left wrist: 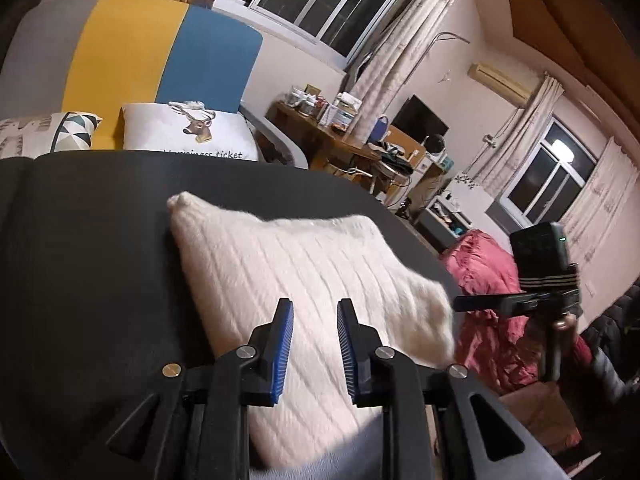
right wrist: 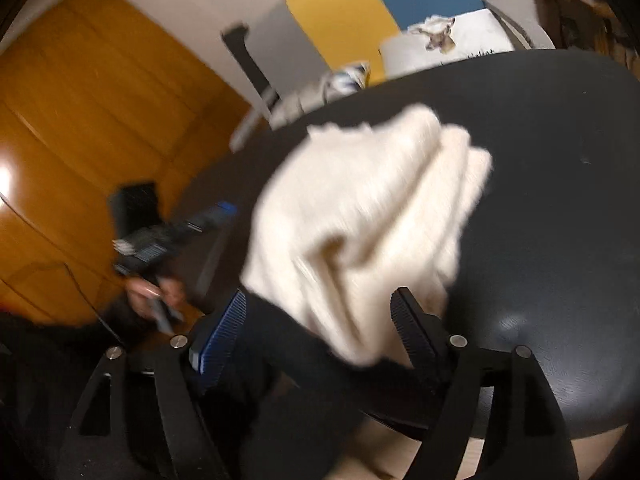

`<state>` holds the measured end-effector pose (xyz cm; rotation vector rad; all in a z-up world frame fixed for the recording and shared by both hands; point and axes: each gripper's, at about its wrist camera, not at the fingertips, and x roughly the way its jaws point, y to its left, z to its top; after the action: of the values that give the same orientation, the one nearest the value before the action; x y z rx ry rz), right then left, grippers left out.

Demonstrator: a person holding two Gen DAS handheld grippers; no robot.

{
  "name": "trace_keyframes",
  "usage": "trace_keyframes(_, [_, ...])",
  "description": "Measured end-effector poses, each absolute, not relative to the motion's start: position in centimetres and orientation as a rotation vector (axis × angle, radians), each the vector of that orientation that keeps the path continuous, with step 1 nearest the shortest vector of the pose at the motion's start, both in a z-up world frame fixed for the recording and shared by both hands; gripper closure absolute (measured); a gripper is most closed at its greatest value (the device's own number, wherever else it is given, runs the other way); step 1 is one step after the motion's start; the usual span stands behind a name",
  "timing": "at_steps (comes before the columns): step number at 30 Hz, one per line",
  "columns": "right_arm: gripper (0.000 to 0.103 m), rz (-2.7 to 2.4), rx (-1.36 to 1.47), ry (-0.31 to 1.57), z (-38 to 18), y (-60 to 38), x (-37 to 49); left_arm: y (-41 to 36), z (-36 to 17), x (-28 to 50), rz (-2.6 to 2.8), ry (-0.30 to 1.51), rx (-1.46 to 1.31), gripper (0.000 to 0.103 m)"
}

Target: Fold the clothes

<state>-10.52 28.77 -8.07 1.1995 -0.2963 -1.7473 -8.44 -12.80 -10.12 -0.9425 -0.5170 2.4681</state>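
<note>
A cream knitted sweater lies folded into a rough rectangle on the black table. My left gripper is open and empty, its fingers just above the sweater's near part. In the right wrist view the sweater is blurred and bunched near the table's near edge. My right gripper is open, with the sweater's near corner between its spread fingers. The right gripper also shows in the left wrist view, at the sweater's right edge.
Two cushions sit behind the table against a grey, yellow and blue headboard. A red blanket lies to the right, below the table. A cluttered desk stands at the back. A wooden wardrobe is on the left.
</note>
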Motion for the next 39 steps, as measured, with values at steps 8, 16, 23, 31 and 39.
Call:
trace_keyframes(8, [0.025,-1.729,1.265,-0.663,-12.1,28.4,-15.4,-7.9,-11.8,-10.4,2.398,-0.270,-0.985,0.081])
trace_keyframes(16, [0.084,-1.753,1.306,-0.555,-14.1,24.7,-17.1,-6.7,-12.9,-10.5,2.344,-0.181,-0.972,0.081])
trace_keyframes(23, [0.091,-1.982,1.145,-0.178,-7.2,23.0,-15.2,-5.2,-14.2,-9.8,2.246,-0.024,-1.017,0.080])
trace_keyframes(31, [0.090,-1.926,1.317,-0.346,-14.7,25.0,-17.4,-6.5,-13.8,-10.8,2.102,-0.227,-1.063,0.080])
trace_keyframes(39, [0.089,-1.705,1.301,-0.626,-18.1,24.8,-18.1,-8.6,-12.5,-17.2,2.243,-0.361,-1.081,0.079])
